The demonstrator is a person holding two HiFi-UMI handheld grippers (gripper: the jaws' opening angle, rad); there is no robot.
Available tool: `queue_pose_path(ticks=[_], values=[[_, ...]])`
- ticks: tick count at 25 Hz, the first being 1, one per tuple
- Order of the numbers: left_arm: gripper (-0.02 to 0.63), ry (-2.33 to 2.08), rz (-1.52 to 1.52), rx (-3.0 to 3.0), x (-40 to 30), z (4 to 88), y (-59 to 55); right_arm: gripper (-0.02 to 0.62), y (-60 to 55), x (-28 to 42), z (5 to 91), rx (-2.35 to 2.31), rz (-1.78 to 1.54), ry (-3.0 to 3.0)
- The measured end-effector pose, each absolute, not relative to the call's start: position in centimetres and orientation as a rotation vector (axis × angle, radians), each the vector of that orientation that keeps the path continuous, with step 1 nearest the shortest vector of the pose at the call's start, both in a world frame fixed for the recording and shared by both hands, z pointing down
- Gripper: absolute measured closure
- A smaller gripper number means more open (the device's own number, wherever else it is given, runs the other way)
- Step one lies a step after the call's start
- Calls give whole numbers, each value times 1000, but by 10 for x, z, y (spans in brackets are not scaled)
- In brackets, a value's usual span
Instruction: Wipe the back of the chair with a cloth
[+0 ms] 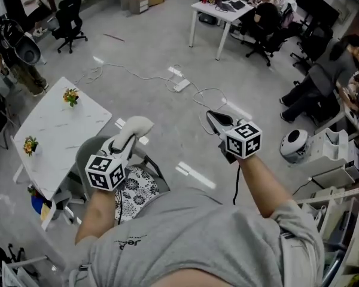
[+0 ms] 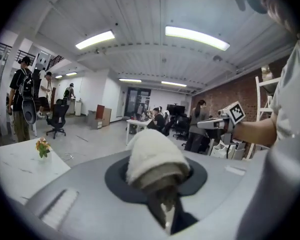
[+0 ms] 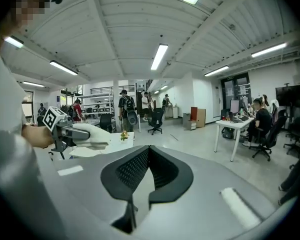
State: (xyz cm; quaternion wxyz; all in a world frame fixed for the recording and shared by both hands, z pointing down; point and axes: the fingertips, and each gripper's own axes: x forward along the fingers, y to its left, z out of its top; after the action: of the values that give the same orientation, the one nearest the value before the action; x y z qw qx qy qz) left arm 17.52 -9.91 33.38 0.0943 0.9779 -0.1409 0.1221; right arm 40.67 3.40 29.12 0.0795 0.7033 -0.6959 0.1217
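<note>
my left tool (image 1: 130,136) clamped the cloth (image 1: 136,126) above the chair (image 1: 88,152), beside the white surface (image 1: 57,130) with its flowers (image 1: 71,96). my right tool (image 1: 210,116) was clenched empty over the grey floor (image 1: 149,46).

A grey polished concrete floor (image 1: 155,46) spreads through an open office, with white cables and a power strip (image 1: 180,85) lying on it. A white marble-patterned rectangular table (image 1: 66,130) carries two small pots of flowers (image 1: 70,96). People sit at a white-legged office desk (image 1: 206,8) among black swivel office chairs (image 1: 69,23). Long fluorescent tube lights (image 2: 196,36) run along the white ribbed ceiling (image 2: 140,14); a red brick wall (image 2: 225,91) stands at one side
</note>
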Motion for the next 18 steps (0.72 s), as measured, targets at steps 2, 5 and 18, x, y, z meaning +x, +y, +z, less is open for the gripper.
queue_pose_path(ticks=[2, 5, 18], values=[[462, -420, 326, 2920, 194, 317, -64, 592, 67, 420, 284, 2097, 355, -2106], [463, -435, 261, 2929, 217, 297, -27, 592, 107, 438, 275, 2108, 356, -2147], [462, -308, 270, 2947, 239, 277, 1, 592, 145, 451, 260, 2211, 333, -2130]])
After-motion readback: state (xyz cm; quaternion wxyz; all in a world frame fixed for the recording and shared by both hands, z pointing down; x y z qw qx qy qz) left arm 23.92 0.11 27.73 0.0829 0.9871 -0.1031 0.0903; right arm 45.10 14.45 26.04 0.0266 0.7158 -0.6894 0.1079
